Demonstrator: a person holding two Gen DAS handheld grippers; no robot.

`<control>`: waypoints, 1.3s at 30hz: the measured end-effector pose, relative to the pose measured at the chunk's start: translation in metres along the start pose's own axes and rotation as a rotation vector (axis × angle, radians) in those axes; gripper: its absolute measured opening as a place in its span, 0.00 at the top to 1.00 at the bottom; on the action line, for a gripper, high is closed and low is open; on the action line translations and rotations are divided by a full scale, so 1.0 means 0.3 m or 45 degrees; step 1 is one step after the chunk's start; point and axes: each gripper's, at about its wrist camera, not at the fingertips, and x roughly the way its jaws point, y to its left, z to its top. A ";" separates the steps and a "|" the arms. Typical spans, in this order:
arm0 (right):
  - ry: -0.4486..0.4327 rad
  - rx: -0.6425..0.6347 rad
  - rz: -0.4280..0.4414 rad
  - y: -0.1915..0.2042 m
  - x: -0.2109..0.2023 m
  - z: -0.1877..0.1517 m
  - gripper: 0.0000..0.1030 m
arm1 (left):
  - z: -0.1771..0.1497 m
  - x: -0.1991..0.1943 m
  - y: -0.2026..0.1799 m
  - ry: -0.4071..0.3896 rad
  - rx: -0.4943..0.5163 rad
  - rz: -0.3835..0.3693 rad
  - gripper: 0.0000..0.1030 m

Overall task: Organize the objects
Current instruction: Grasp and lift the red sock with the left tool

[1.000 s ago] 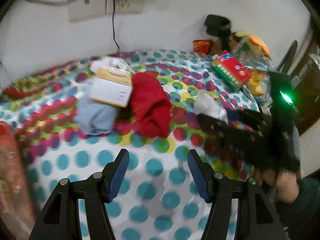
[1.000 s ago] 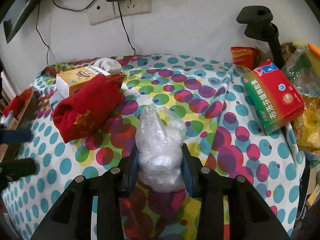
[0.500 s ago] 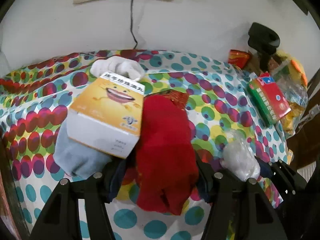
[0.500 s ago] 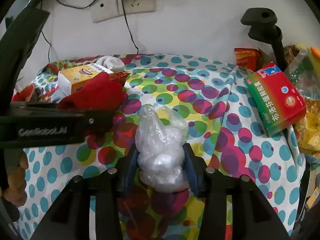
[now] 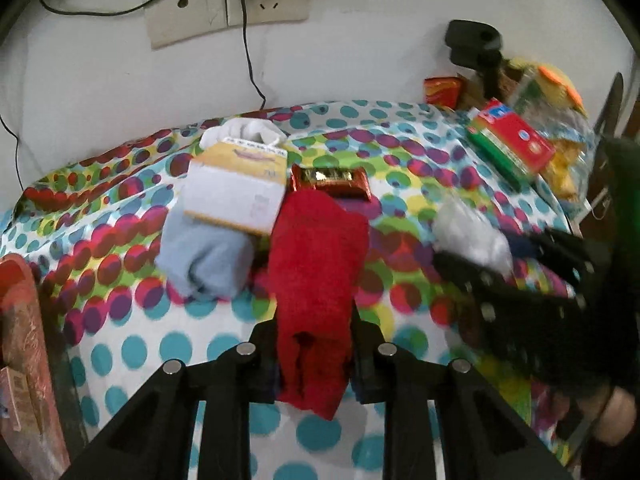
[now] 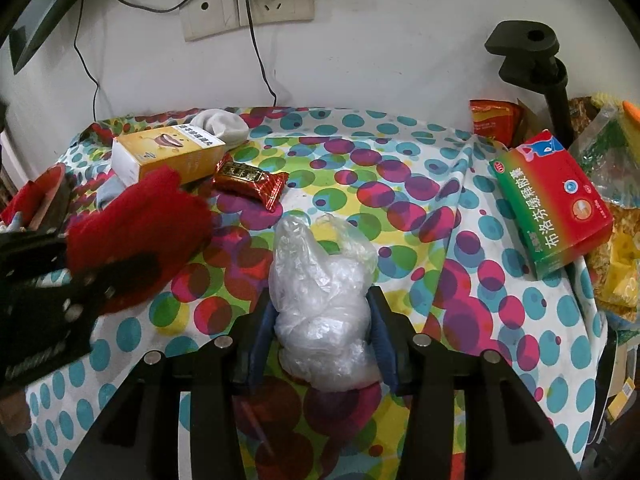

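Red cloth (image 5: 320, 264) is pinched tight in my left gripper (image 5: 314, 364) at the near edge of the dotted tablecloth (image 5: 140, 352); my right gripper (image 6: 320, 340) sits around the crumpled clear plastic bag (image 6: 320, 300), pads at its sides. Farther back, the yellow box (image 6: 168, 154) print is too small to read. Red-green box (image 6: 556, 204) reads "布洛芬缓释胶囊"; snack bags at far right are cut off.
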 end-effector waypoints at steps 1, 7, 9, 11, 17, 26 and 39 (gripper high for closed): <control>0.000 0.000 -0.003 0.002 -0.001 0.000 0.56 | -0.012 -0.009 -0.002 -0.003 0.004 0.004 0.77; 0.004 -0.015 -0.017 0.011 0.002 -0.001 0.55 | -0.104 -0.097 0.031 -0.007 0.009 0.017 0.77; 0.005 -0.018 -0.020 0.013 0.002 -0.001 0.55 | -0.126 -0.129 0.048 -0.013 -0.004 0.025 0.77; 0.005 -0.019 -0.021 0.015 0.002 -0.002 0.55 | -0.145 -0.163 0.064 -0.024 -0.010 0.028 0.77; 0.005 -0.017 -0.022 0.016 0.003 -0.002 0.55 | -0.180 -0.240 0.097 -0.044 0.000 0.087 0.77; 0.005 -0.017 -0.026 0.020 0.003 0.000 0.55 | -0.195 -0.314 0.160 -0.058 -0.043 0.151 0.77; 0.007 -0.010 -0.031 0.027 -0.002 0.010 0.55 | -0.227 -0.451 0.334 -0.101 -0.160 0.289 0.77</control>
